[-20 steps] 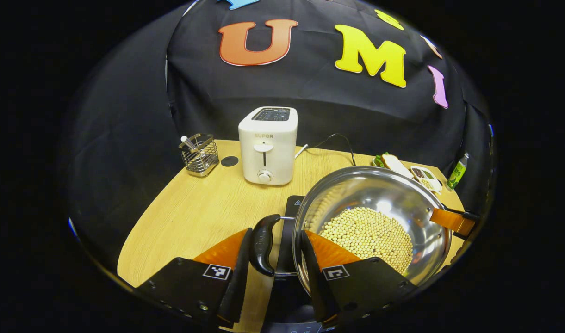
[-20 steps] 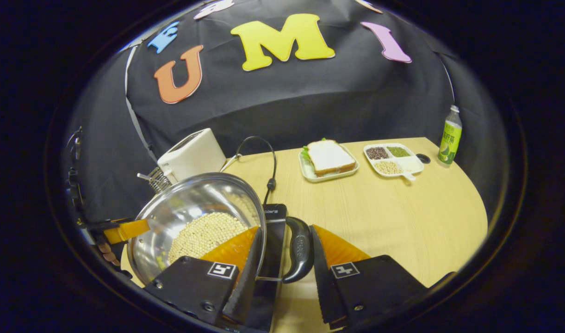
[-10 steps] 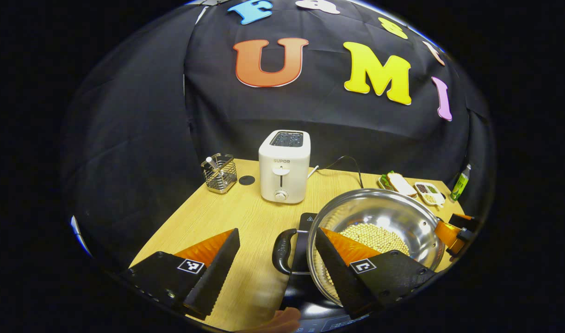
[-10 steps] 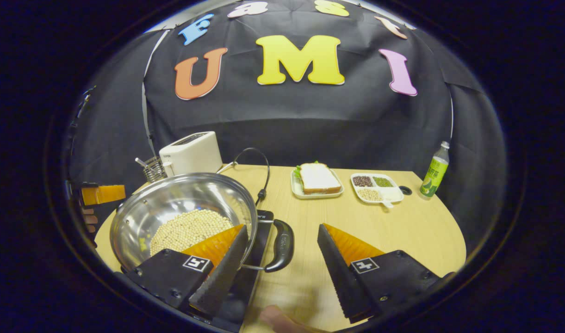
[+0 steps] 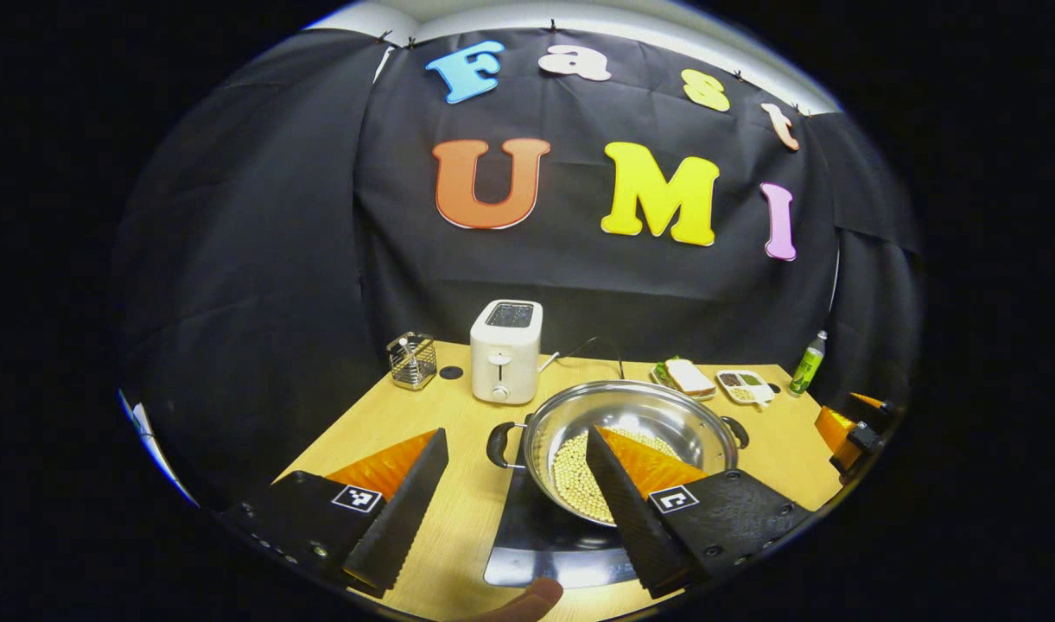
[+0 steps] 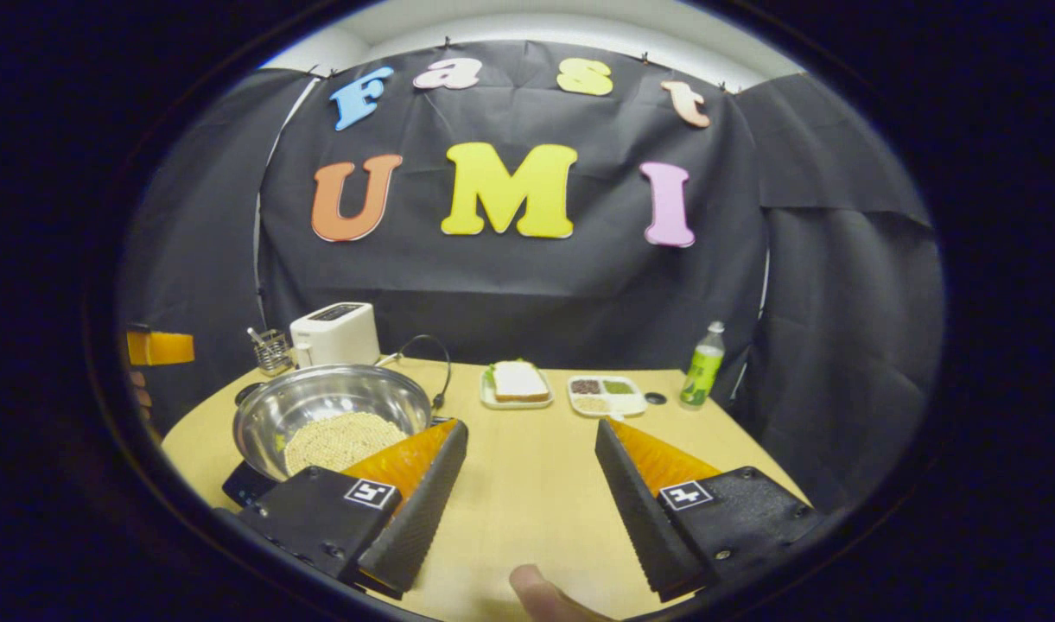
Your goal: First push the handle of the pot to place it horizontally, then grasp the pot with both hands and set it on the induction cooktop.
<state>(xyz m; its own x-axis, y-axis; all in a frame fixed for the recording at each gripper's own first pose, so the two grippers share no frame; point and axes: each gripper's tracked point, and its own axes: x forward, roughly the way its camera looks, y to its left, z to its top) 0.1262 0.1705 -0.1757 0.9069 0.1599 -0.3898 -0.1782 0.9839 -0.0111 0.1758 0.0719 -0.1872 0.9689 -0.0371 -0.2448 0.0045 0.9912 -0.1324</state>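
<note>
Your left gripper (image 5: pixel 514 484) and right gripper (image 6: pixel 531 479) both hang with fingers spread wide, gripping nothing. The pot (image 5: pixel 631 432) of beans sits on the induction cooktop (image 5: pixel 527 544) on the counter (image 6: pixel 536 484), just in front of the toaster (image 5: pixel 505 350).

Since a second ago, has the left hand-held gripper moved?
Yes. The left hand-held gripper backed away from the pot; toaster looks smaller, farther.

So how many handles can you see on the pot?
2: one handle on the pot's side facing the toaster, the other on the opposite side, towards the bottle.
</note>
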